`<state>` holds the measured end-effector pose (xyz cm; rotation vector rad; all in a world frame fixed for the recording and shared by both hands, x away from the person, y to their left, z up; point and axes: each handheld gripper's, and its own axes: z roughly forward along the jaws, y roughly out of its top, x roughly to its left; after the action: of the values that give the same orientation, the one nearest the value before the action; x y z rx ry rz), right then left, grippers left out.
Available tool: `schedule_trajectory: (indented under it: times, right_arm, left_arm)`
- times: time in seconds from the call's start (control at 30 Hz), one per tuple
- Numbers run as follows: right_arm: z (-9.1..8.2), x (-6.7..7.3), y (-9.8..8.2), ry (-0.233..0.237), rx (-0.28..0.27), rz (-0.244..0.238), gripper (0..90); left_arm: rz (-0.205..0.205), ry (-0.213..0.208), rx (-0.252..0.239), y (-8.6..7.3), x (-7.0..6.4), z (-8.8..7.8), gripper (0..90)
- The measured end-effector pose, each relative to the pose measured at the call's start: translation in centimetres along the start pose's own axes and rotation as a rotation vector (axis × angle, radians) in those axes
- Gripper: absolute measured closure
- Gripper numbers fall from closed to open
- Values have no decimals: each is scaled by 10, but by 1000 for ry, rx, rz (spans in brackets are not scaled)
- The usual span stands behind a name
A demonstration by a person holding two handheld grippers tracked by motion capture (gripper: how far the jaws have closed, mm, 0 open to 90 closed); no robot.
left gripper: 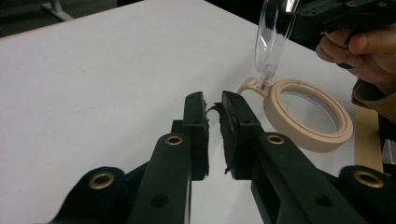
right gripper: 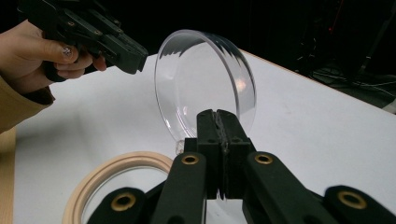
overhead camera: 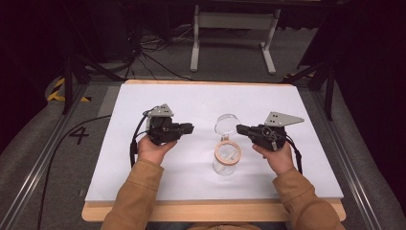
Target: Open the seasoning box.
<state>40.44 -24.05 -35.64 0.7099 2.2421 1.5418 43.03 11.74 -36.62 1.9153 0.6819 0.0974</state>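
A clear glass jar [overhead camera: 225, 165] with a beige rim [overhead camera: 228, 152] stands at the middle of the white board. Its round clear lid [overhead camera: 226, 123] is hinged at the rim and swung up, standing on edge. My right gripper [overhead camera: 239, 128] reaches in from the right and is shut on the lid's edge; in the right gripper view the jaws [right gripper: 217, 116] pinch the clear lid [right gripper: 201, 79] above the beige rim [right gripper: 116, 175]. My left gripper [overhead camera: 190, 127] hovers left of the jar, a short way from it. Its jaws [left gripper: 212, 105] stand a narrow gap apart with nothing between them, pointing toward the rim [left gripper: 308, 119].
The white board [overhead camera: 143, 167] lies on a wooden table whose front edge [overhead camera: 215, 211] shows below it. Cables lie on the floor at the back left, and a white frame leg [overhead camera: 195, 43] stands behind the table.
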Motion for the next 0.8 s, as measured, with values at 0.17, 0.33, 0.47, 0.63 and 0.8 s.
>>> schedule_trajectory:
  times: [0.17, 0.33, 0.47, 0.63, 0.8]
  right_arm:
    - [2, 0, 1, 12, 0, 5, 870]
    - [-5, 5, 5, 20, -9, -15, 863]
    - [-16, 4, 11, 9, -18, -39, 839]
    - [-37, -8, 15, -35, 1, -38, 768]
    - [-52, -19, 15, -73, -11, -20, 711]
  left_arm:
    - [-4, 5, -2, -1, 2, -2, 802]
    - [4, 2, 12, 1, 1, -1, 794]
    - [47, 44, 37, 5, -5, -2, 765]
    - [83, 88, 59, 9, -6, -13, 702]
    - [69, 134, 46, 7, 1, -24, 641]
